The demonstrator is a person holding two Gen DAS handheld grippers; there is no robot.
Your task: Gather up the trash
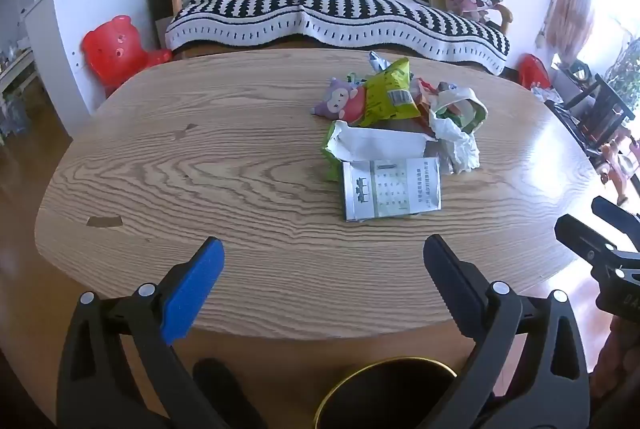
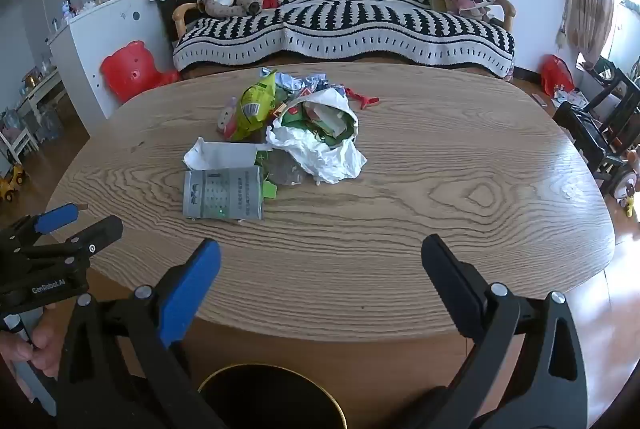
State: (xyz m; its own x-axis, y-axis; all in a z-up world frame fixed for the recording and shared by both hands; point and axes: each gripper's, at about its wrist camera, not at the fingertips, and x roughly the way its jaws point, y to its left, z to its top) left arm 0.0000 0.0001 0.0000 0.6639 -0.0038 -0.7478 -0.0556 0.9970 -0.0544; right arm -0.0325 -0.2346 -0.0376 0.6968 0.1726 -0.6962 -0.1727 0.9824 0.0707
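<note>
My left gripper is wide open and holds nothing. My right gripper is wide open too, with nothing in it. Both hang over the near edge of the wooden table, side by side, and neither touches any trash.

Right below them, under the table edge, is a dark round bin with a gold rim. I think that is where the trash should go.

The trash pile sits in the middle of the table, well apart from both grippers. The closest piece is a flat grey printed packet. Behind it lies a torn white and green wrapper. Next to that is a crumpled white bag with scraps inside. Farther back is a yellow-green snack bag, and a small red piece lies apart.

I think no trash has been picked up yet. Next I would reach forward to the grey packet. It lies flat, so pinching an edge may be tricky.
</note>
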